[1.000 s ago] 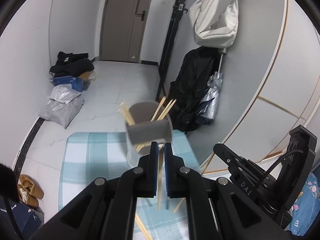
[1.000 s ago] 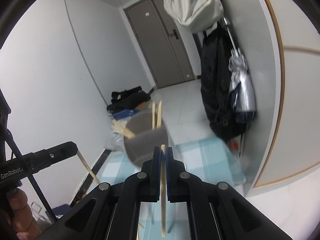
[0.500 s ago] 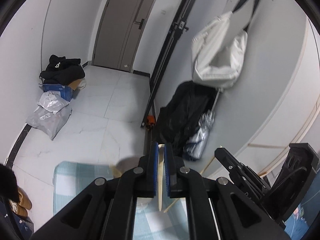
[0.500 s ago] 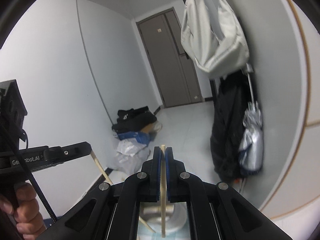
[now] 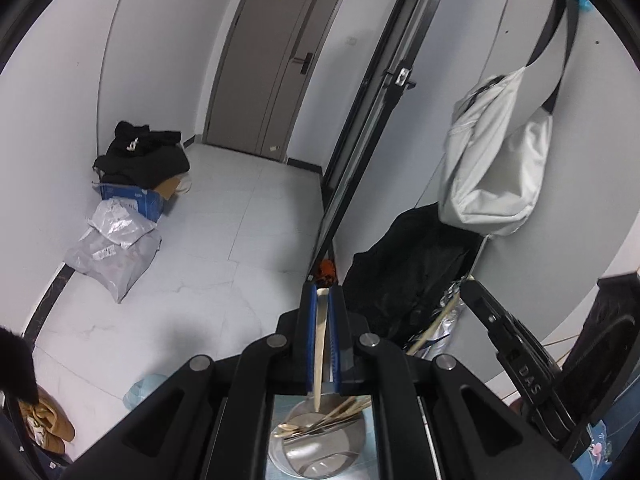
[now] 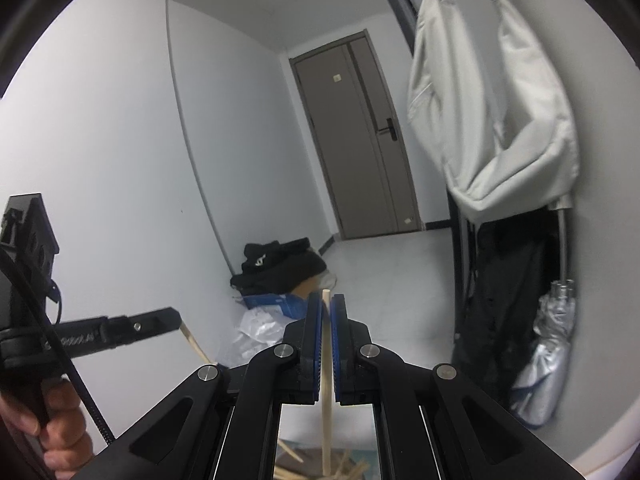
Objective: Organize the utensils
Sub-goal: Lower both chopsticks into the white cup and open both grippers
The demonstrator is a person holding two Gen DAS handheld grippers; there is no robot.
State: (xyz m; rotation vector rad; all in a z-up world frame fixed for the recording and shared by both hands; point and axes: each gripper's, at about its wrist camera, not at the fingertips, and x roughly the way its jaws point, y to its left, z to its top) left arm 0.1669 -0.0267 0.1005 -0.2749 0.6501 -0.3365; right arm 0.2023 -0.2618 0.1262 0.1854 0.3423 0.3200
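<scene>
High above the round cup of sticks, the left gripper and right gripper are each squeezing one chopstick near its top, a light, stiff, smooth stick that looks slippery.

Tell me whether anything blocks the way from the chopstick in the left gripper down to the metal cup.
Nothing visible does. The left gripper holds its chopstick upright, its lower tip hanging over the open metal cup, which already holds other chopsticks leaning to one side.
</scene>
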